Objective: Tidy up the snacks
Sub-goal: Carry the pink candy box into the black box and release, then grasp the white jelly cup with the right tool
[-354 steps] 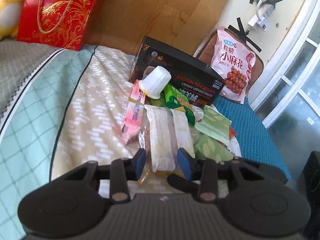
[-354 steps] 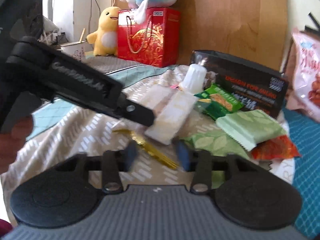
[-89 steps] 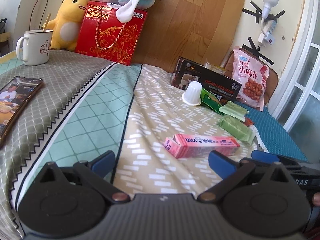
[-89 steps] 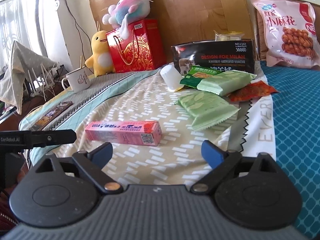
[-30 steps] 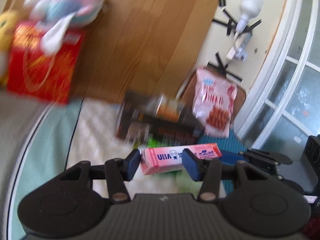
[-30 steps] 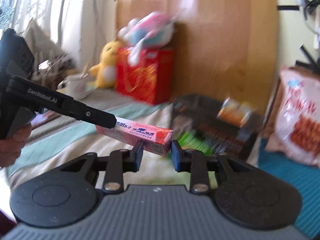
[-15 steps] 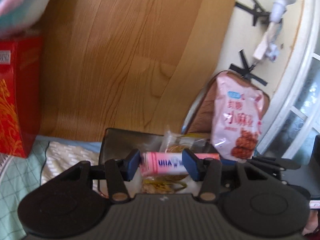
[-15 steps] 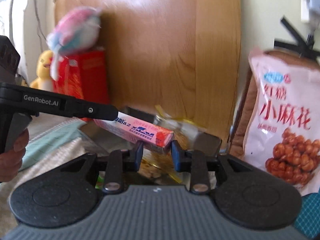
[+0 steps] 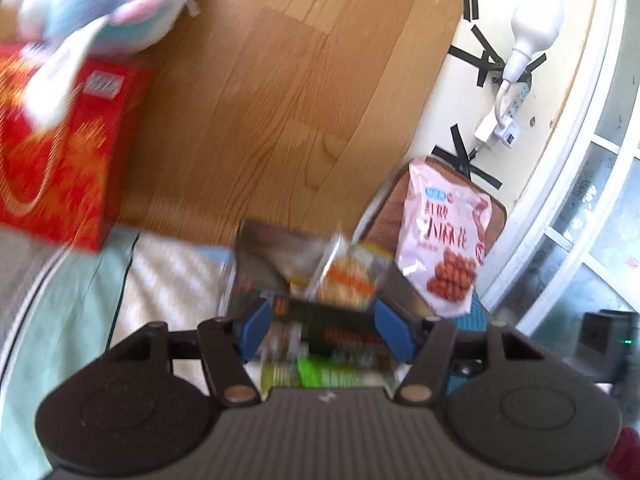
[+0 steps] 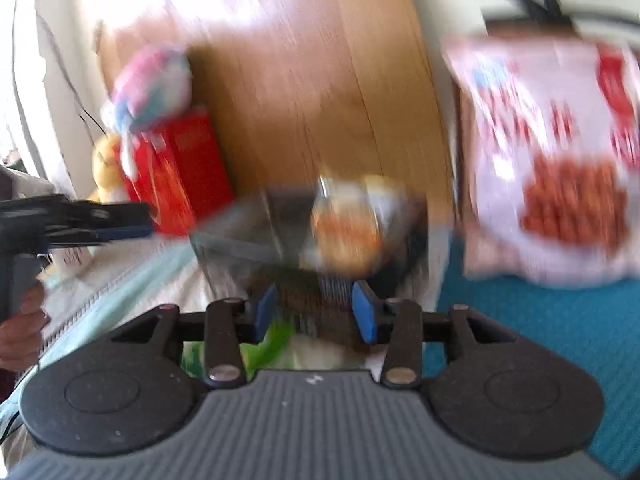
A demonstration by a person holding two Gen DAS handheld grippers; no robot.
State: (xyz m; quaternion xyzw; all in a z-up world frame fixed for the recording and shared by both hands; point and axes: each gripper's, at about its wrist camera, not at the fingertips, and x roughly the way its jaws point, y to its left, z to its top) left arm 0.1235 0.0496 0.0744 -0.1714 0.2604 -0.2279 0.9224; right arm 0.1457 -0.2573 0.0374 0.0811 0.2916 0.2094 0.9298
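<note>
The dark snack box [image 9: 320, 280] stands open on the bed with clear snack packets [image 9: 344, 276] sticking out of its top; it also shows, blurred, in the right wrist view [image 10: 280, 240]. My left gripper [image 9: 326, 330] is open and empty just in front of the box. My right gripper [image 10: 314, 310] is open and empty, also close to the box front. The pink candy box is not in sight. Green wrapped snacks [image 9: 320, 374] lie below the left fingers. The left gripper's arm [image 10: 80, 220] shows at the left of the right wrist view.
A pink bag of twisted snacks [image 9: 444, 240] leans at the right of the box. A red gift box [image 9: 56, 152] with a plush toy [image 9: 100, 4] stands at the left against the wooden headboard [image 9: 280, 100]. A blue mat [image 10: 540, 328] covers the right.
Both grippers held the pink candy box over the dark box half a second ago. Now both have opened, the pink box is gone from between them, and both views have pulled back.
</note>
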